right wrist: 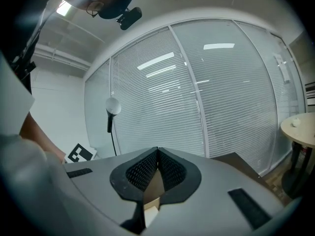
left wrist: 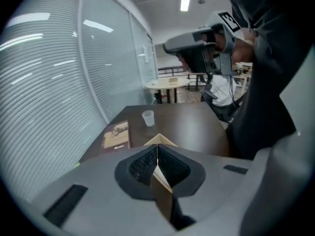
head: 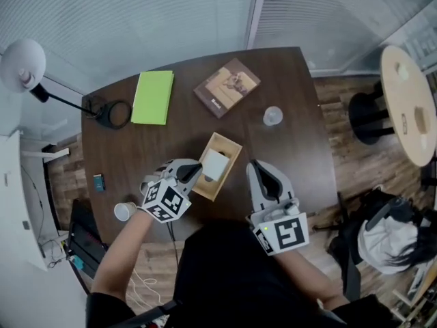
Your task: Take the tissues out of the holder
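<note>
A wooden tissue holder (head: 225,149) lies on the dark table (head: 171,149) with a white tissue pack (head: 214,164) in it. My left gripper (head: 198,170) is shut, its tips at the holder's left edge beside the tissues. In the left gripper view the pads (left wrist: 170,166) meet, and a corner of the holder (left wrist: 158,140) shows just beyond them. My right gripper (head: 254,165) hovers to the right of the holder, apart from it. Its pads (right wrist: 167,168) are pressed together with nothing between them. Wood colour shows through the gap below both sets of pads.
A green notebook (head: 153,97), a brown book (head: 227,87) and a clear plastic cup (head: 272,116) lie on the far half of the table. A paper cup (head: 125,211) stands near the front left corner. A lamp (head: 24,65) reaches in from the left. A round table (head: 408,101) stands at right.
</note>
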The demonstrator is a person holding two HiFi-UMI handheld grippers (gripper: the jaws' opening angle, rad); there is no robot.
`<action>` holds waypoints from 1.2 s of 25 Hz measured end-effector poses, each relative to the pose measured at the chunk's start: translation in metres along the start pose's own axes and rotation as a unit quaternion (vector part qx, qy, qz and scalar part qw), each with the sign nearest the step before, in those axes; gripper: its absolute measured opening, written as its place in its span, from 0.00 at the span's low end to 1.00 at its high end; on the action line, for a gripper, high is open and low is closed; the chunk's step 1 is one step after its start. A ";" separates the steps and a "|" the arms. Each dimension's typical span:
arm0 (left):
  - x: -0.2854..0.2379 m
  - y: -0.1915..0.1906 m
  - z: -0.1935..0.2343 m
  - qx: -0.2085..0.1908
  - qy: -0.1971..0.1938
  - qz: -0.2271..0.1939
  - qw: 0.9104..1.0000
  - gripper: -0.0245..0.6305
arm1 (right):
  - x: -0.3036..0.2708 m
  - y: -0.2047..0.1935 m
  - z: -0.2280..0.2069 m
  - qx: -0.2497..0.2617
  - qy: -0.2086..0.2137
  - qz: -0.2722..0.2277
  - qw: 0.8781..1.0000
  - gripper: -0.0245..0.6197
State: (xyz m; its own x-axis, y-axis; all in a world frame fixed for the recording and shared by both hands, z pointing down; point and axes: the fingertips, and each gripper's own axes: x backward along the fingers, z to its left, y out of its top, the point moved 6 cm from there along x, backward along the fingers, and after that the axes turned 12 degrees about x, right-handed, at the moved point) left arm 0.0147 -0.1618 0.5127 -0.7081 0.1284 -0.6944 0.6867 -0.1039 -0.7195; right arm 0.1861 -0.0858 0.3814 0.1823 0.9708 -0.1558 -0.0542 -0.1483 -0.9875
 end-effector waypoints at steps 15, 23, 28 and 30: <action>-0.091 -0.036 -0.028 -0.208 -0.145 0.178 0.951 0.42 | 0.037 -0.009 -0.005 0.009 -0.049 0.013 0.999 0.05; -0.118 -0.055 -0.021 -0.265 -0.184 0.238 0.916 0.65 | 0.042 -0.015 -0.001 0.019 -0.059 0.021 0.998 0.05; -0.129 -0.062 -0.020 -0.273 -0.192 0.262 0.905 0.80 | 0.043 -0.023 -0.007 0.011 -0.072 0.032 0.997 0.05; -0.133 -0.064 -0.020 -0.275 -0.195 0.269 0.902 0.80 | 0.041 -0.024 -0.007 0.009 -0.073 0.034 0.997 0.05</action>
State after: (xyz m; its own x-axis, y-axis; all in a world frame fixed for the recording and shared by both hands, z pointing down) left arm 0.0682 -0.1523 0.6510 -0.1779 -0.1616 -0.9707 0.8502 0.4715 -0.2343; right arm 0.2022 -0.0436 0.3988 0.0329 0.9759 -0.2156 -0.0788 -0.2125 -0.9740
